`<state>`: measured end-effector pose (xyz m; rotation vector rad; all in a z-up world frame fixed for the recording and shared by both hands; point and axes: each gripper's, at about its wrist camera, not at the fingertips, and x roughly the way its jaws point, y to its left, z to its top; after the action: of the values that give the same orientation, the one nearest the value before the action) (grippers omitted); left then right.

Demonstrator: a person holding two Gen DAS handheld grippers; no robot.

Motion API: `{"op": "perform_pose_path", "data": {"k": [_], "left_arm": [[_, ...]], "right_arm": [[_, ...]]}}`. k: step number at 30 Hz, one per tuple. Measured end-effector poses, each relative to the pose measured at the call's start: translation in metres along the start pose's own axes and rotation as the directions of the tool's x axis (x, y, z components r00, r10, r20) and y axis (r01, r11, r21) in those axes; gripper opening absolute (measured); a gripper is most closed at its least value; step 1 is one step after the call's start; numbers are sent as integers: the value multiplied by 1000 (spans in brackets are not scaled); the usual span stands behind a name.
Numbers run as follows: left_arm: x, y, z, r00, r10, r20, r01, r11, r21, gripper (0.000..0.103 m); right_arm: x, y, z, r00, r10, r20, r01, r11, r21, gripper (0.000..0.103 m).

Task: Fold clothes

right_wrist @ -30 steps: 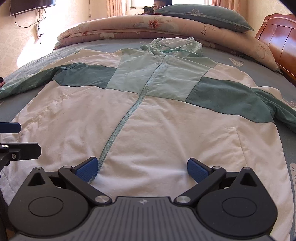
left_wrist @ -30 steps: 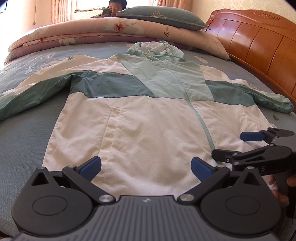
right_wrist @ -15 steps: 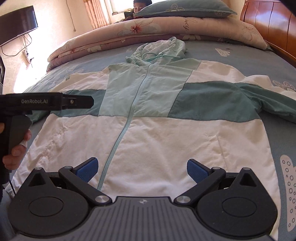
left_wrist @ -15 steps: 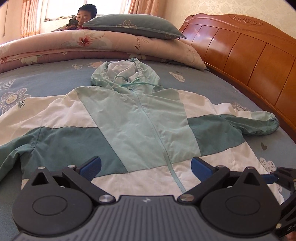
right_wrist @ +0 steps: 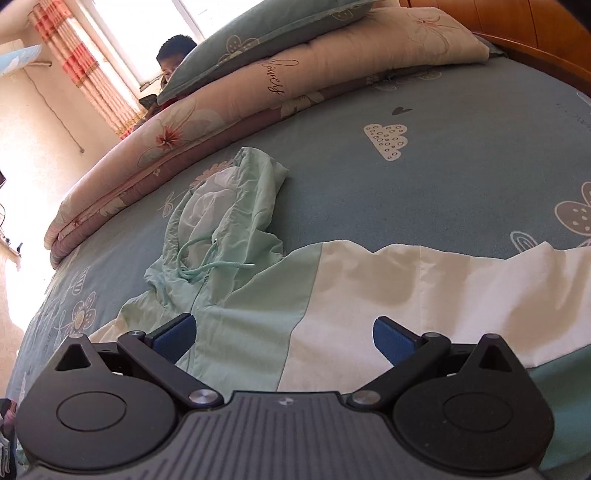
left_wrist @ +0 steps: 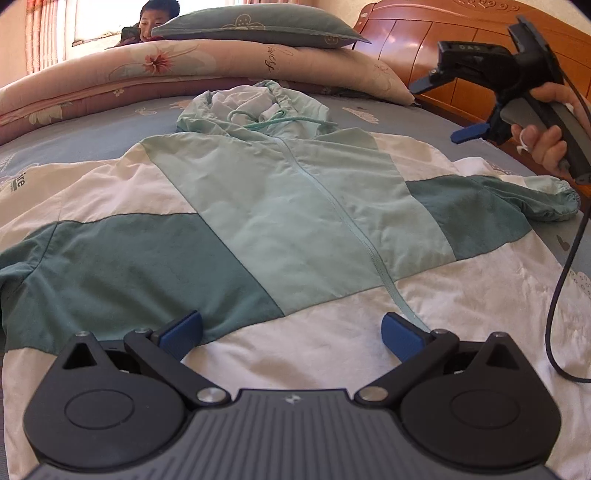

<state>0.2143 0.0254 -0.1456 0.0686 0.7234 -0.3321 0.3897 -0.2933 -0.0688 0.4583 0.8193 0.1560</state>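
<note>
jacket [left_wrist: 295,229] lay flat, zipped, face up on the bed [right_wrist: 424,177], unfolded. left gripper [left_wrist: 291,334] and right gripper [right_wrist: 282,334] both had jaws apart, holding nothing. risk: thin slippery fabric could bunch, or a pinch could catch the bedsheet too.

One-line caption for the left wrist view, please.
Open left claw hovers over a jacket spread flat on the bed; right claw raised nearby.

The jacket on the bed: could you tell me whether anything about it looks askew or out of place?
Mostly fine: the jacket lies flat, zipped, front up. Only its hood is crumpled, with the drawstring loose, and the sleeve nearest the headboard bends back.
</note>
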Motion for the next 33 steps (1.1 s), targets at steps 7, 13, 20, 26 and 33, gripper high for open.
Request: {"op": "perform_pose_path", "data": {"k": [7, 13, 20, 26, 33], "left_arm": [[0, -1, -4, 1000, 2, 19, -2, 1000, 20, 102], [2, -1, -5, 1000, 3, 31, -4, 1000, 22, 102], [1, -1, -6, 999, 4, 34, -5, 1000, 23, 102], [1, -2, -6, 999, 9, 34, -9, 1000, 24, 102], [2, -3, -6, 999, 9, 36, -10, 1000, 23, 102]], "right_arm": [[82, -22, 7, 983, -178, -36, 179, 984, 13, 103], [108, -22, 29, 973, -231, 23, 232, 970, -74, 103], [82, -26, 43, 973, -225, 56, 228, 971, -70, 103], [15, -24, 31, 992, -120, -37, 117, 990, -77, 103], [52, -51, 3, 976, -192, -104, 189, 981, -37, 103]]}}
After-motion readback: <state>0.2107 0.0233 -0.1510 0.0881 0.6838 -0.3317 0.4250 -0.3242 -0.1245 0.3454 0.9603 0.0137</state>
